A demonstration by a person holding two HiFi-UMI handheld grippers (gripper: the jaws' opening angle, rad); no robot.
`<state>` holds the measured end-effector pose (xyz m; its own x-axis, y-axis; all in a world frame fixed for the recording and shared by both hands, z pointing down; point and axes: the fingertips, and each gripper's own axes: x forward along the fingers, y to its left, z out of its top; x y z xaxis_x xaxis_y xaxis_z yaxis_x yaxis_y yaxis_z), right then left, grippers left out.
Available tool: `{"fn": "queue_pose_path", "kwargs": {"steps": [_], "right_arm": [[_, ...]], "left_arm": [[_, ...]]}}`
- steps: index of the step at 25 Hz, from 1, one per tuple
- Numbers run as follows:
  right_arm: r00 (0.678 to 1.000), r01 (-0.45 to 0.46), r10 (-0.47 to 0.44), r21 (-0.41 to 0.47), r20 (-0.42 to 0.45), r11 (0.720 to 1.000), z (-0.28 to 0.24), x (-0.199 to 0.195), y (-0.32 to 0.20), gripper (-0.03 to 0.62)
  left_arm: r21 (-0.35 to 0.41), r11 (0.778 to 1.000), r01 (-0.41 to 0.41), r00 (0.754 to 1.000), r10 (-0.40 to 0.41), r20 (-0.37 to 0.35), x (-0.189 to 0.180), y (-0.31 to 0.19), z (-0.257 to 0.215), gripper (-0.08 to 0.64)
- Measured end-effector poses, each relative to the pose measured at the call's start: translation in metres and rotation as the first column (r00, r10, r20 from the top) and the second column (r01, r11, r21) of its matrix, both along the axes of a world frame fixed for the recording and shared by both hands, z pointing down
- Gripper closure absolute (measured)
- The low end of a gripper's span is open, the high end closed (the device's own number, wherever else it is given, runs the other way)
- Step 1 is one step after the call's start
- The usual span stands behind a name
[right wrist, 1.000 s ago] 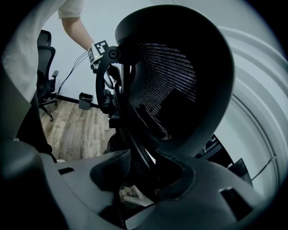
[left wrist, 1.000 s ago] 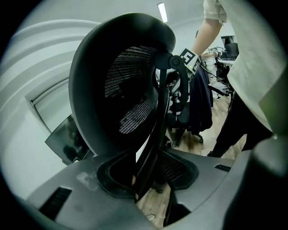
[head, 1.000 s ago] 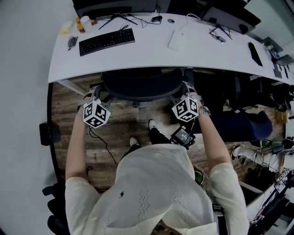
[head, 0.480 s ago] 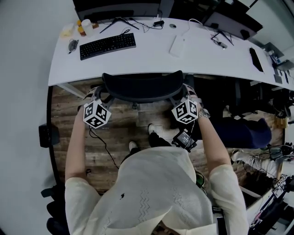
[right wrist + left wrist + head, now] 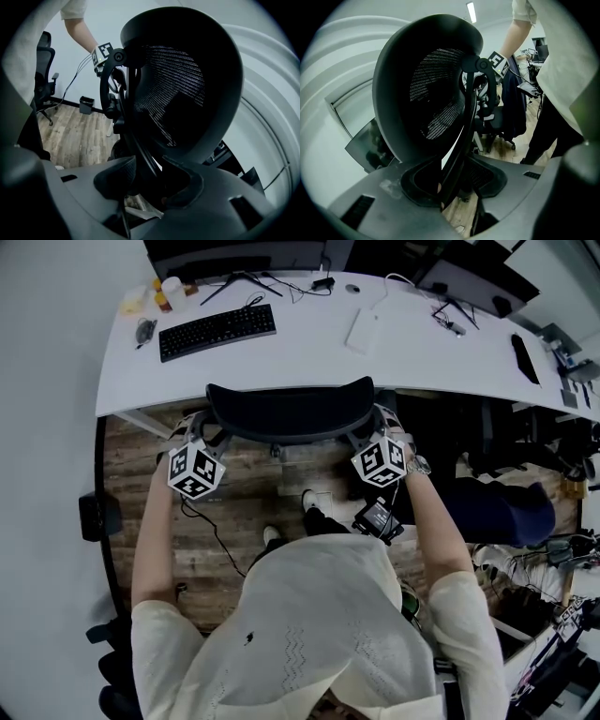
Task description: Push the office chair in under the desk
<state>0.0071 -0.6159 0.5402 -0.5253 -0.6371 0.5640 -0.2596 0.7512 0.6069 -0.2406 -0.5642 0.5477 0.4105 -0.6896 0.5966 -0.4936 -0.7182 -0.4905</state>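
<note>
The black mesh office chair stands at the front edge of the white desk, with its backrest toward me. My left gripper is shut on the left strut of the backrest frame. My right gripper is shut on the right strut. In the left gripper view the dark strut runs between the pads of the left gripper, under the mesh back. The right gripper view shows the same hold: the right gripper pinches the frame below the mesh. The seat is hidden under the desk.
A keyboard, a white device and cables lie on the desk. A dark blue chair stands to the right, with clutter beyond it. A black bin sits by the left wall. My feet are right behind the chair.
Both grippers and the chair back have edged slightly toward the desk. The backrest top now overlaps the desk's front edge. Both grips are unchanged.
</note>
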Motion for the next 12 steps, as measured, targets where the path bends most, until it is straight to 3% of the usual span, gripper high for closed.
{"fn": "queue_pose_path", "kwargs": {"steps": [12], "right_arm": [[1.0,0.01,-0.01,0.013,0.013,1.0,-0.0011,-0.0043,-0.0046,0.417]], "left_arm": [[0.008,1.0,-0.004,1.0,0.004,-0.009,-0.0045,-0.0076,-0.0016,0.405]]}}
